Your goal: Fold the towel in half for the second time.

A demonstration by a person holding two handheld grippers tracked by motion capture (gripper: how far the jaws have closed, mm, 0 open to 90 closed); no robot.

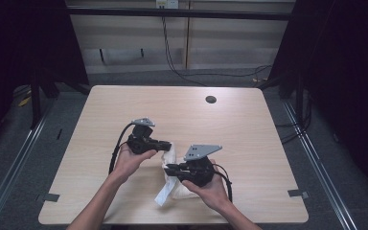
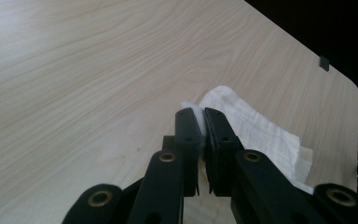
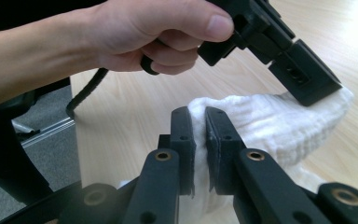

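A pale wood-grain desk (image 1: pixel 124 103) with rounded corners fills the middle of the high view, and there's a small dark round grommet hole (image 1: pixel 211 99) near its far right side. Strips of dark tape (image 1: pixel 51 197) sit at the near left corner and another piece (image 1: pixel 298 193) at the near right edge, with grey carpeted floor (image 1: pixel 9 148) around the desk. Beyond the far edge, black cables (image 1: pixel 172 64) hang down a light panelled wall (image 1: pixel 230 43) and trail across the floor.

White cloth's (image 2: pixel 256 130) pinched edge hidden between fingers (image 2: pixel 189 140), near end cut off by frame bottom
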